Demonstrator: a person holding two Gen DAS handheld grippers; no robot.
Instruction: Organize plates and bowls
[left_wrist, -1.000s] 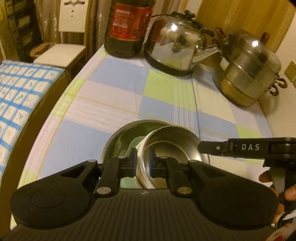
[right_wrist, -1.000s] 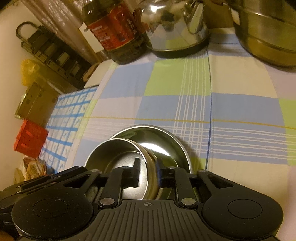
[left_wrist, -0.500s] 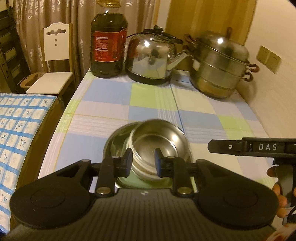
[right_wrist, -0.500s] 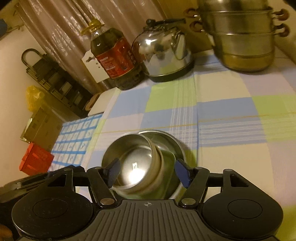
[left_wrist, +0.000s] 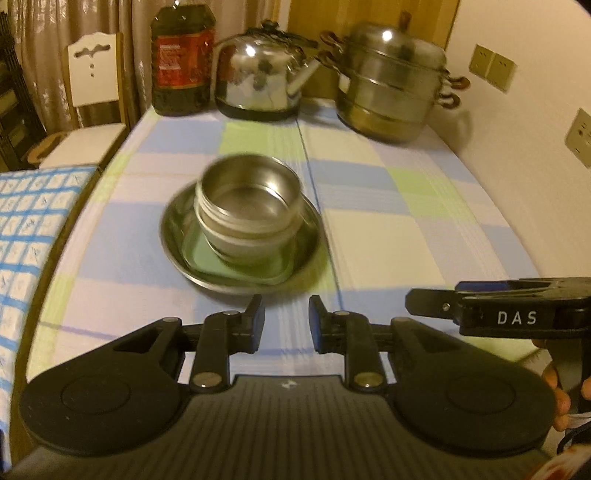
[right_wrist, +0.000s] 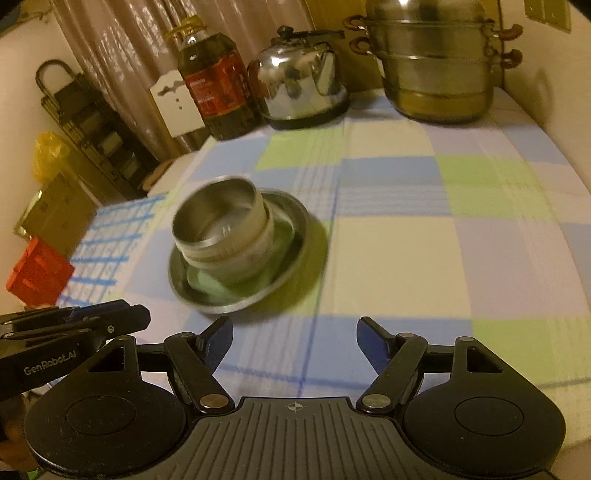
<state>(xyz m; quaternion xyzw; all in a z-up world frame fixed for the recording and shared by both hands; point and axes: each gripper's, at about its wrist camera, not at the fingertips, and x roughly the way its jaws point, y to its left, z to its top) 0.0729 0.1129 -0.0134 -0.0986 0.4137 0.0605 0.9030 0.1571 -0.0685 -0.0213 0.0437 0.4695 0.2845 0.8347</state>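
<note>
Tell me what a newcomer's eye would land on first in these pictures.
First, the steel bowls nested in a stack on a steel plate, mid-table on the checked cloth. Next, the shiny row at the table's far end: oil bottle, kettle and tiered steamer pot. Near the lens, the left claw and right claw hang open and empty.

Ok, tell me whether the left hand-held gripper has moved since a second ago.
Yes. The left hand-held gripper has pulled back from the stacked bowls: its jaws, clamped on the bowl rim before, have opened and now stand empty over the tablecloth.
</note>
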